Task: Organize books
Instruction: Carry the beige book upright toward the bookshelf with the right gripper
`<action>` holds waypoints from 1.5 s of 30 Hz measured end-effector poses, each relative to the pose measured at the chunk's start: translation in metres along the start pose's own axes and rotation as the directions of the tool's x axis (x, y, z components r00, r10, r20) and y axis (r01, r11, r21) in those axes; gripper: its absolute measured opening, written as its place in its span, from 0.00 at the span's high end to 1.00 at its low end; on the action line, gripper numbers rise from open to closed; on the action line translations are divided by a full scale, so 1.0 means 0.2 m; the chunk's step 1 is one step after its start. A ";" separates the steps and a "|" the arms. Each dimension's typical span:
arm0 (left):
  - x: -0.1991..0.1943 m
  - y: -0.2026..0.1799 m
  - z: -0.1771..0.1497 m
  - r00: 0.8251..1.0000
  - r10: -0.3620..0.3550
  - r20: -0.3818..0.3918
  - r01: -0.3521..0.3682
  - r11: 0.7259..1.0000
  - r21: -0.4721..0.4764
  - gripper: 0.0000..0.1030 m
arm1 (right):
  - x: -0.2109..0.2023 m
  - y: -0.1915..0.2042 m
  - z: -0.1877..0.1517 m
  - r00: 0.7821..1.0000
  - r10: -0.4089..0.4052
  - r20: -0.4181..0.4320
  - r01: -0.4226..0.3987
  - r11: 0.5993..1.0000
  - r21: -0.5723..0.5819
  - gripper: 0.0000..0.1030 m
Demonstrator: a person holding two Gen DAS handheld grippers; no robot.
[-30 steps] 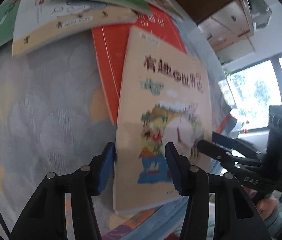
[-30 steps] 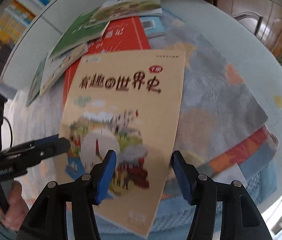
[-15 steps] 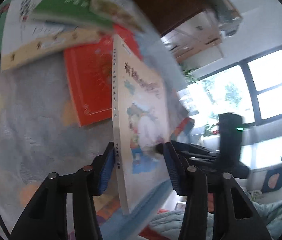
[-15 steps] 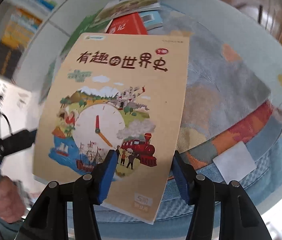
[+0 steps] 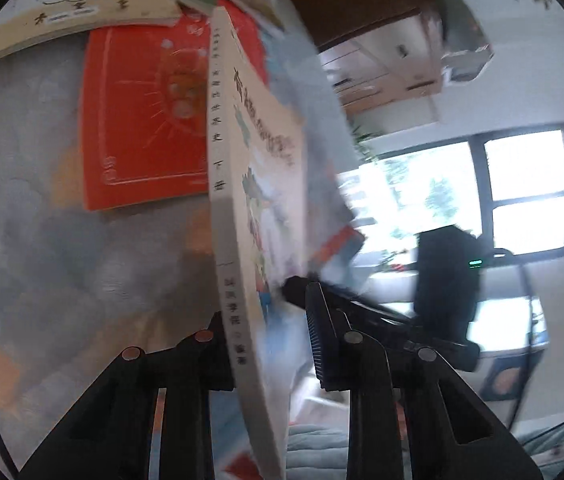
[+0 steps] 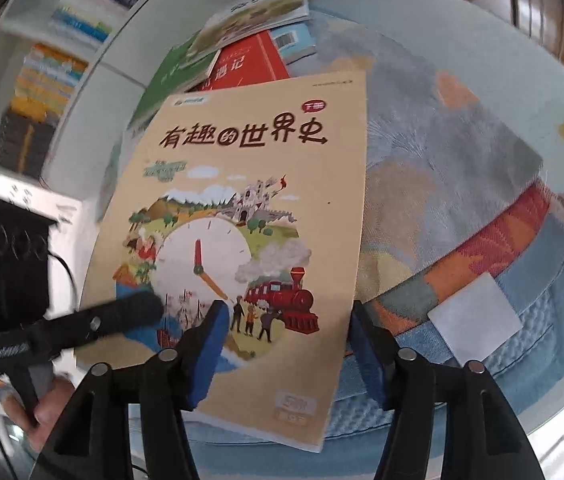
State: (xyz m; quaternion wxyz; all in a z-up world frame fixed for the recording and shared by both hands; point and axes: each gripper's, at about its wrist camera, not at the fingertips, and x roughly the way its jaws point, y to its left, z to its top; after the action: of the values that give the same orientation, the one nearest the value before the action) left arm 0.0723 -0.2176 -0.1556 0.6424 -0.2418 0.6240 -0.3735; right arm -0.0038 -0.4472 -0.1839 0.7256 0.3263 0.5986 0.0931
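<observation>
A patterned cloth [image 6: 454,184] in grey, orange and blue covers the round surface [image 6: 434,40]. A white label [image 6: 476,316] is sewn at its hanging edge. A window [image 5: 522,188] lights the room, with wooden cabinets [image 5: 386,68] and a leafy plant [image 5: 366,140] nearby.

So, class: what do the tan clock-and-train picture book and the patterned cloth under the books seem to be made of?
Tan clock-and-train picture book: probably a paper softcover with a matte card cover; the cover is thin and shows little glare.
Patterned cloth: looks like woven fabric, matte; it has a visible textured weave.
</observation>
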 end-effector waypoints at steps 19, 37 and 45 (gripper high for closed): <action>-0.04 0.11 0.08 0.999 0.031 0.012 -0.029 0.988 -0.154 0.77 | -0.04 -0.20 -0.02 0.927 0.374 0.030 -0.370 0.895 0.251 0.66; -0.41 -0.32 0.00 0.900 0.358 0.249 -0.403 0.901 0.162 0.69 | -0.41 0.51 -0.02 0.990 -0.019 0.139 0.073 0.915 -0.398 0.70; -1.03 -0.11 -0.01 0.825 0.368 0.430 -0.414 0.910 0.015 0.69 | -0.29 1.14 0.05 0.988 0.060 0.145 0.037 0.811 -0.584 0.70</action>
State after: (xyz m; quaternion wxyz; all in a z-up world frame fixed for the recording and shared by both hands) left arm 0.0774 -0.0702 -0.0109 0.8356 -0.1478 0.4873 -0.2063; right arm 0.0476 -0.3057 -0.0026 0.8348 0.0972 0.4802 0.2511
